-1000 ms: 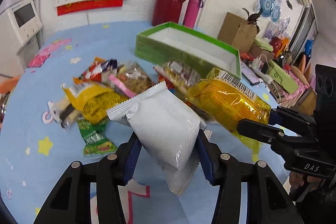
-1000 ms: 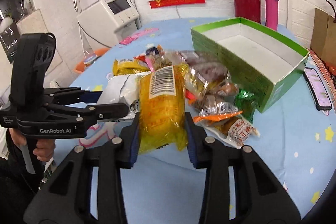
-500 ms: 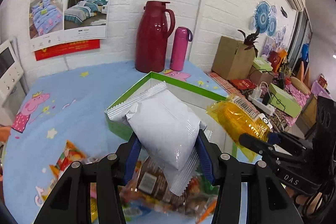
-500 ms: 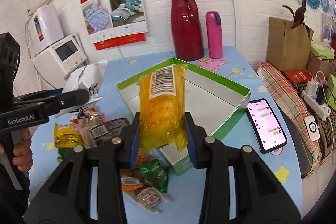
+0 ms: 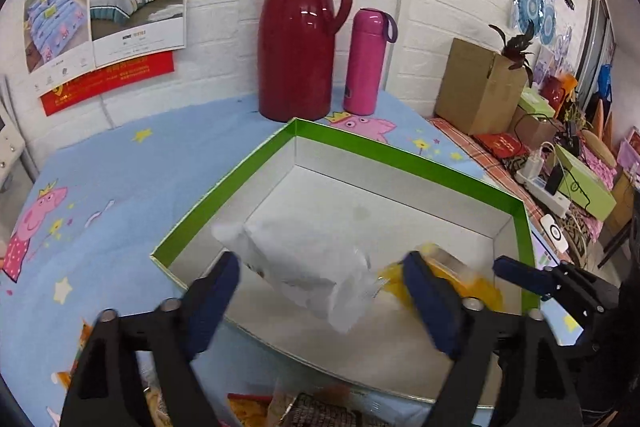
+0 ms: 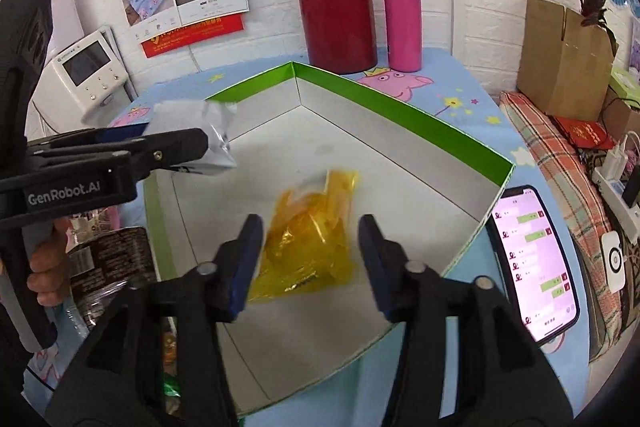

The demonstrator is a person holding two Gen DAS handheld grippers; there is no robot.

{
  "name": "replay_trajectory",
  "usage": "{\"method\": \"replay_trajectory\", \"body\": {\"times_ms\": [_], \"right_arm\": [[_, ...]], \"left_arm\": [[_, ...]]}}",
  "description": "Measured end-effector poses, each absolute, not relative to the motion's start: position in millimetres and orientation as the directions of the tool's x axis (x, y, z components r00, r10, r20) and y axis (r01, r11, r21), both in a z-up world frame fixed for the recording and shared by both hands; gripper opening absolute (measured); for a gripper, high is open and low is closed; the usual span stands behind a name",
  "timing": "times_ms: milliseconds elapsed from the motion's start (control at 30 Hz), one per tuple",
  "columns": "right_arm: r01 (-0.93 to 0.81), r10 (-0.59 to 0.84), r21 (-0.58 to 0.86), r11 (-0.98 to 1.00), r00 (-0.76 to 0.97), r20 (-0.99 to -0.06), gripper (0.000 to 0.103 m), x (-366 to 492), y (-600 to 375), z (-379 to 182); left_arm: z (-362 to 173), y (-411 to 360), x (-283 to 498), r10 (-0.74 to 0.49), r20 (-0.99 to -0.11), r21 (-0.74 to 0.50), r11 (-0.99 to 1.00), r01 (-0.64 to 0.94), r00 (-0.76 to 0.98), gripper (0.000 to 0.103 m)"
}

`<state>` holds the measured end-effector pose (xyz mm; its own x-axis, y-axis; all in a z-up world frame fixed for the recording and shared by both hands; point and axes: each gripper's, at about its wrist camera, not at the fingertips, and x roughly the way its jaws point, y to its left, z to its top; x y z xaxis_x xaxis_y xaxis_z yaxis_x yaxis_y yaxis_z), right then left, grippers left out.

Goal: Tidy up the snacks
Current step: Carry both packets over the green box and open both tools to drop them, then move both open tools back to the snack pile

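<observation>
snack packs, white [image 5: 298, 273] and yellow [image 6: 310, 245], inside green box [image 6: 404, 115]

A table covered in a light blue cartoon-print cloth [image 5: 168, 163] is carrying everything. An open green box with a white interior [image 6: 404, 115] is sitting on it. A tall dark red jug [image 5: 298, 35] and a slim pink flask [image 5: 365, 63] are standing side by side behind the box, by the wall. A phone with a lit screen [image 6: 534, 259] is lying just beside the box. Snack packets [image 6: 108, 263] are lying on the cloth by the box's near side.
</observation>
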<state>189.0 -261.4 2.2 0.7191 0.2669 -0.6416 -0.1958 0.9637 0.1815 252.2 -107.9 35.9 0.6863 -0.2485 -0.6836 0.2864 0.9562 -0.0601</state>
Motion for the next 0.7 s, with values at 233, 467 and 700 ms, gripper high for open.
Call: {"method": "replay_trajectory", "body": {"times_ms": [233,467,700], "right_arm": [[-0.178,0.251,0.177,0.968,0.734,-0.631,0.085,175.1,-260.3,7.9],[-0.197,0.269,0.185,0.963,0.757,-0.595,0.091,142.1,-250.2,32.8],[-0.238,0.302,0.187,0.953,0.773,-0.557,0.092,102.2,-231.0,53.7]], "left_arm": [[53.0,-94.5,229.7,-0.206,-0.627,-0.024,0.969,0.245,0.751,0.101],[76.5,-80.7,188.1,-0.204,-0.583,-0.025,0.972,0.234,0.786,0.101],[91.5,-62.4,144.3,-0.191,-0.556,-0.03,0.977,0.21,0.809,0.101]]}}
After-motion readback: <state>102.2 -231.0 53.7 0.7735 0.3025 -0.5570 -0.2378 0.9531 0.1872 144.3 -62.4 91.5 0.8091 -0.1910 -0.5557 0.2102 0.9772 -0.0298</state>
